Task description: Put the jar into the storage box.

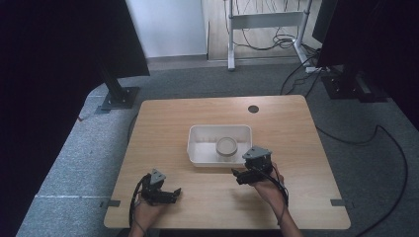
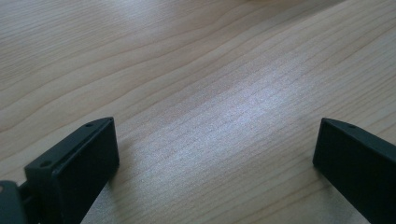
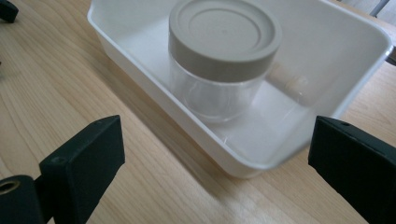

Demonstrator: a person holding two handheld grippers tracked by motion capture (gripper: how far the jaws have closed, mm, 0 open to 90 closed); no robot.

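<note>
Early stage — right tongs (image 1: pixel 238 174) spread wide, nothing gripped, lidded jar (image 3: pixel 223 56) just ahead of them upright inside white tray (image 3: pixel 359 42); left tongs (image 1: pixel 174 193) also spread over bare table (image 2: pixel 196 84) — grasp and lift not yet done.

Counter (image 1: pixel 163 123): carries the tray near its middle, with both grippers on the near side.
Tray (image 1: pixel 197 153): holds the jar.
Jar (image 1: pixel 226 147): stands upright in the tray, right of its middle.
Right gripper (image 1: pixel 236 174): just before the tray's near right corner, jaws wide apart.
Left gripper (image 1: pixel 175 192): well left of the right gripper, near the counter's front edge, apart from the tray, jaws wide apart.
Hole (image 1: pixel 253 109): in the counter behind the tray, near the far edge.
</note>
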